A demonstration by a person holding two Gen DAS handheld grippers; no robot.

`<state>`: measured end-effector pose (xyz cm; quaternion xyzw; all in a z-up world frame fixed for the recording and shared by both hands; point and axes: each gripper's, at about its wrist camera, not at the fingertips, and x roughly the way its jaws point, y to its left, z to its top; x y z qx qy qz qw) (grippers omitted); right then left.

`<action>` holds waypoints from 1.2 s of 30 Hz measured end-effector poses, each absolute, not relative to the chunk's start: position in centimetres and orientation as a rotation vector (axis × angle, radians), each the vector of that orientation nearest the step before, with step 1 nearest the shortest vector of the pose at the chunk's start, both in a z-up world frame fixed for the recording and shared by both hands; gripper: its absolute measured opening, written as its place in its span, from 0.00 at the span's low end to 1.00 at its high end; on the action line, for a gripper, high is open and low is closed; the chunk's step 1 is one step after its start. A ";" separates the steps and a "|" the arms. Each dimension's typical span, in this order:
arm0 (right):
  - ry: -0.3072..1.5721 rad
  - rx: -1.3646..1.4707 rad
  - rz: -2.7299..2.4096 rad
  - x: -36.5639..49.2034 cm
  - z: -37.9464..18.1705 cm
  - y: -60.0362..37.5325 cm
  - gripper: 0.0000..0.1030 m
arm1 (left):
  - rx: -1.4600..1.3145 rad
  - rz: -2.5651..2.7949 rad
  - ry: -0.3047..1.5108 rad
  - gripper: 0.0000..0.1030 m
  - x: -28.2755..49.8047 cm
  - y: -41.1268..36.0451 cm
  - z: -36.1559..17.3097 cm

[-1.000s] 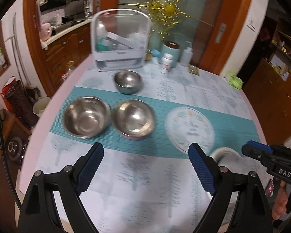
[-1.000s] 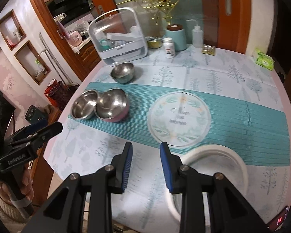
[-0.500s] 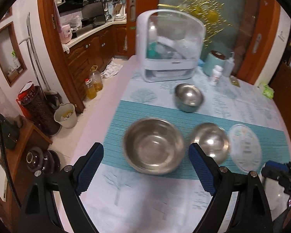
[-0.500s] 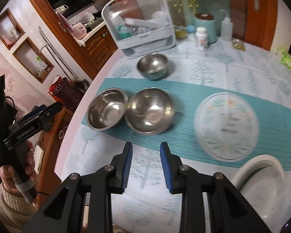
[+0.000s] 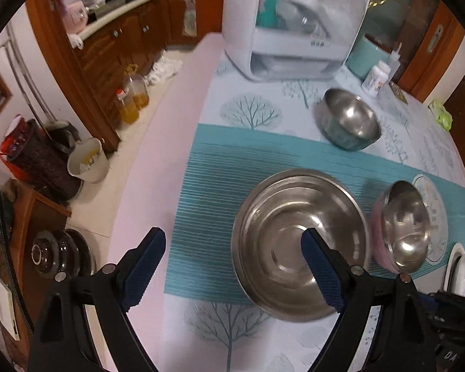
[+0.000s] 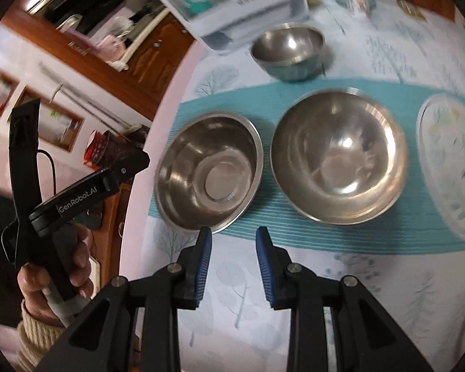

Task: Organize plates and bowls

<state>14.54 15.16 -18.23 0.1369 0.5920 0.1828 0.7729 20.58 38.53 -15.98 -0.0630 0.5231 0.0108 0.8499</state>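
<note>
Three steel bowls sit on the teal runner (image 5: pixel 214 186). A wide flat-bottomed bowl (image 5: pixel 294 235) (image 6: pixel 207 170) is nearest the table's left edge, with a rounder pink-sided bowl (image 5: pixel 403 229) (image 6: pixel 338 158) beside it. A small bowl (image 5: pixel 350 121) (image 6: pixel 288 49) stands farther back. A patterned plate (image 5: pixel 431 214) (image 6: pixel 452 167) lies to the right, and a white dish (image 5: pixel 458 269) is at the frame edge. My left gripper (image 5: pixel 232 234) hovers wide open across the wide bowl's left rim. My right gripper (image 6: pixel 233 232) is narrowly open and empty, just short of that bowl's near rim.
A white dish rack with a clear hood (image 5: pixel 294 24) stands at the back beside a teal canister (image 5: pixel 365 59) and bottles. The pink table edge (image 5: pixel 145 167) drops to a floor with a bucket and oil bottles. A person's hand (image 6: pixel 52 276) holds the left tool.
Both grippers came down and leftward toward the bowls, which now look much larger. The left one shifted from the table's middle to the wide bowl. Neither jaw gap changed.
</note>
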 end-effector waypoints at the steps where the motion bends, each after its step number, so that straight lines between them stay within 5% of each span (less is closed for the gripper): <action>1: 1.290 0.307 0.386 14.8 -18.7 15.3 0.29 | -0.127 0.014 1.109 0.86 21.0 38.5 -16.4; 12: 1.334 0.323 0.343 17.1 -22.3 17.6 0.29 | -0.029 -0.012 1.166 0.76 25.1 37.4 -19.6; 18: 1.332 0.303 0.343 17.6 -22.7 17.9 0.29 | -0.037 -0.019 1.236 0.52 25.9 36.4 -21.3; 22: 1.312 0.278 0.357 17.5 -22.4 18.0 0.20 | -0.104 -0.026 1.277 0.23 26.2 36.5 -22.3; 36: 1.281 0.223 0.370 15.9 -20.9 16.6 0.18 | -0.138 -0.025 1.268 0.15 21.8 35.7 -20.2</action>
